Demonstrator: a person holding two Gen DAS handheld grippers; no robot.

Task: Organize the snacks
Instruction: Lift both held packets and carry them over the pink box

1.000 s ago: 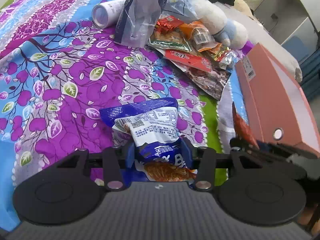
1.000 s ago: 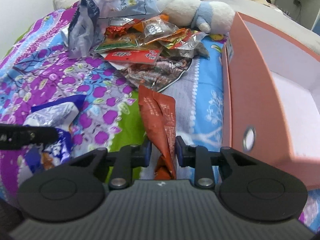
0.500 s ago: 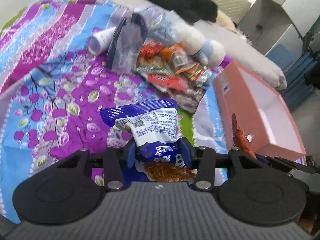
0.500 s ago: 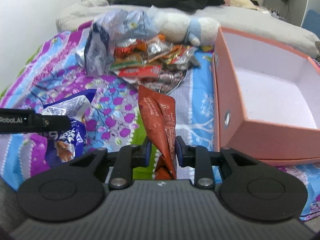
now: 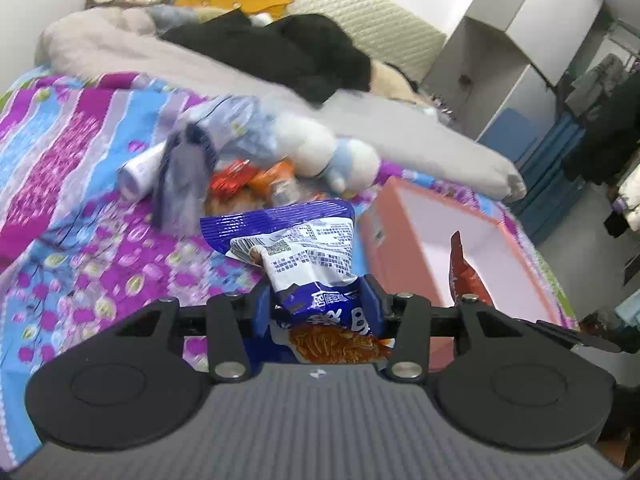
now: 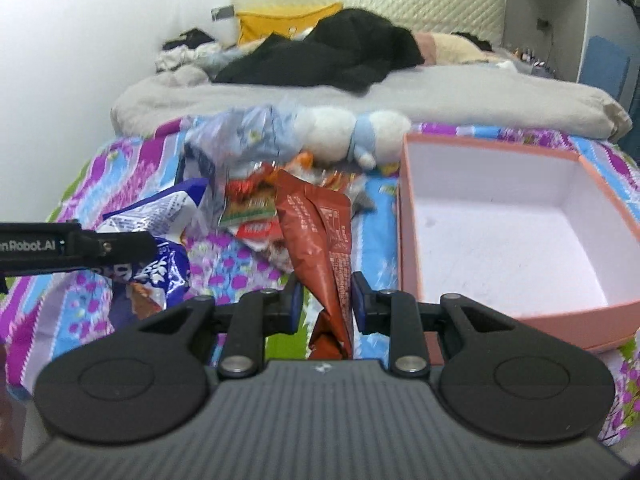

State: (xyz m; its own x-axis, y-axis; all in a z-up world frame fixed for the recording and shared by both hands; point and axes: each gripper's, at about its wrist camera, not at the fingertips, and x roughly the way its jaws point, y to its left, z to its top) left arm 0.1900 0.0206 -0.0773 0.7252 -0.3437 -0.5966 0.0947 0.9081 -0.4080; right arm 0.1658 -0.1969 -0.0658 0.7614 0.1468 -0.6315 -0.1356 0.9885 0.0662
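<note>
Both tools are loaded: my left tool (image 5: 318,306) clamps the blue packet (image 5: 304,256), my right tool (image 6: 323,300) pinches the brown pouch (image 6: 320,236). Both hang left of the pink box (image 6: 404,216); I'd carry each past its near wall before letting go.

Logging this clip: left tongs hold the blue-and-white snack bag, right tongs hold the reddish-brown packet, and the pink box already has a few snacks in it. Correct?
Not quite. The pink box is empty; the right wrist view shows only its bare white floor. The rest holds: left tongs hold the blue-and-white snack bag, right tongs hold the reddish-brown packet.
</note>
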